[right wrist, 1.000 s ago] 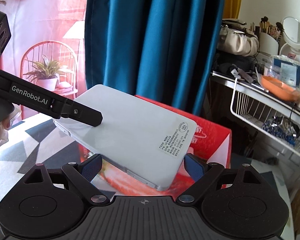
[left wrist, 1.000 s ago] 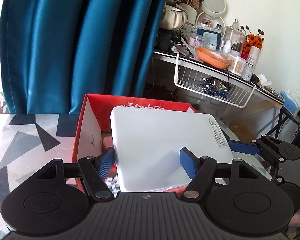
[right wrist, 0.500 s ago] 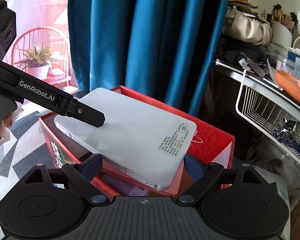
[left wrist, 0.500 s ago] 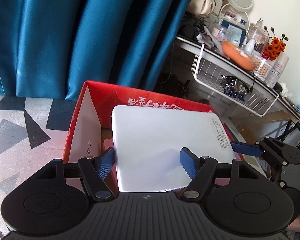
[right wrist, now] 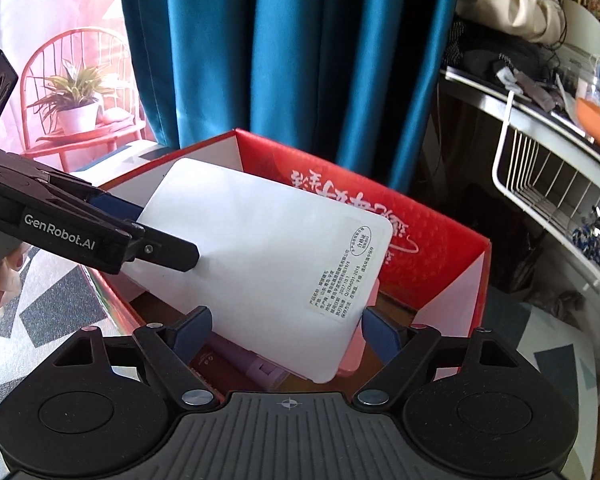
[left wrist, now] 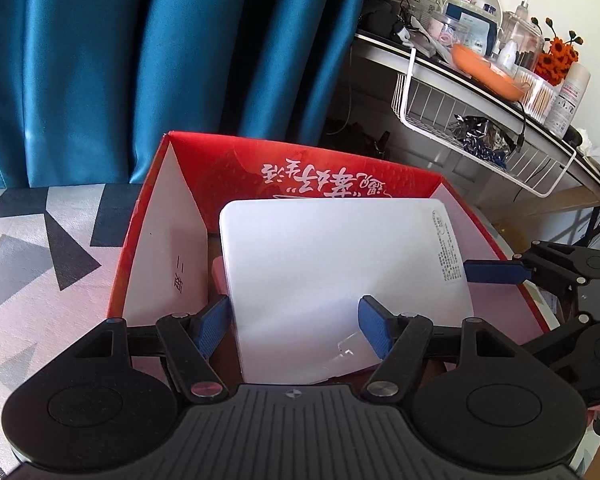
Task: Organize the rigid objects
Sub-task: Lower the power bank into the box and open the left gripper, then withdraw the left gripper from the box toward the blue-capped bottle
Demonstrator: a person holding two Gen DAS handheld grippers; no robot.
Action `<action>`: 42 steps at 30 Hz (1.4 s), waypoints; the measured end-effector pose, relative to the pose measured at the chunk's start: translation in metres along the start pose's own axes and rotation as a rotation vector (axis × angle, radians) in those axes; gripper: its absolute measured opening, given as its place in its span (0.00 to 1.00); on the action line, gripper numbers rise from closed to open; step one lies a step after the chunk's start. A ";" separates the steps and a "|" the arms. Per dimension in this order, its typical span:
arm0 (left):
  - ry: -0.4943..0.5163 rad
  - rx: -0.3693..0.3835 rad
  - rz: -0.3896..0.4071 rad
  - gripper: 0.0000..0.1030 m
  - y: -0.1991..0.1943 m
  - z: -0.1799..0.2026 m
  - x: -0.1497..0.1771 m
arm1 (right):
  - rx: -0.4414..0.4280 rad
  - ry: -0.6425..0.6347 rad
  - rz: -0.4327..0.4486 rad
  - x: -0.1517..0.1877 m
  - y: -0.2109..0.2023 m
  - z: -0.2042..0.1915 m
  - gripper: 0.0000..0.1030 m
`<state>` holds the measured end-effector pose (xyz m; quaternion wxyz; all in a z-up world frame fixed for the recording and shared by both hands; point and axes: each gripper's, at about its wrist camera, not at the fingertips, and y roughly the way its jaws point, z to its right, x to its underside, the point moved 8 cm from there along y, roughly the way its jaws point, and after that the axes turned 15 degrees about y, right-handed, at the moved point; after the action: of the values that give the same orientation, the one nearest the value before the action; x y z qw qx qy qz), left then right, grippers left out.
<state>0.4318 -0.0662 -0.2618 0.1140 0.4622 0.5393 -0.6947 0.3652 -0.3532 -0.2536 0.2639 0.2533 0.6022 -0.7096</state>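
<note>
Left wrist view is showing the patterned surface at the far left, then the open red box standing on it, and the white case hanging tilted over the box's middle, its far edge dipping inside the walls. The left hand-held gripper is clamping the near end of the case, one finger over it and one under. Further right, the right hand-held gripper is reaching in at the labelled end; its jaws have just been closing with a corner of the case between them, though whether the pads are pressing on it I cannot tell. Beneath that corner a purple item and a pink item are already lying in the box, so part of the sorting is looking done. The case itself is not yet resting on anything that shows. Judging by this, what is remaining is lowering it flat onto the contents and letting go with both sides.
</note>
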 end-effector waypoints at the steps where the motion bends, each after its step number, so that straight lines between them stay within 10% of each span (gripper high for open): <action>1: 0.008 -0.005 -0.003 0.70 0.000 0.001 0.001 | -0.004 0.016 -0.010 0.001 0.001 0.002 0.74; 13: 0.082 -0.028 -0.009 0.55 -0.003 0.008 0.002 | 0.014 0.155 -0.066 0.007 0.008 0.022 0.48; 21: 0.154 -0.114 0.056 0.58 -0.035 0.013 -0.002 | 0.057 0.183 0.031 0.000 -0.016 0.020 0.70; 26: 0.166 -0.186 0.092 0.92 -0.059 0.012 0.000 | 0.090 0.195 0.113 -0.003 -0.036 0.022 0.96; 42: 0.054 -0.211 0.119 0.97 -0.102 0.015 0.065 | 0.116 0.288 0.319 0.057 -0.091 0.024 1.00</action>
<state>0.3212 -0.0172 -0.2459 0.1882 0.4973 0.5838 -0.6135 0.2604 -0.3686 -0.2232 0.2690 0.4588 0.5442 -0.6488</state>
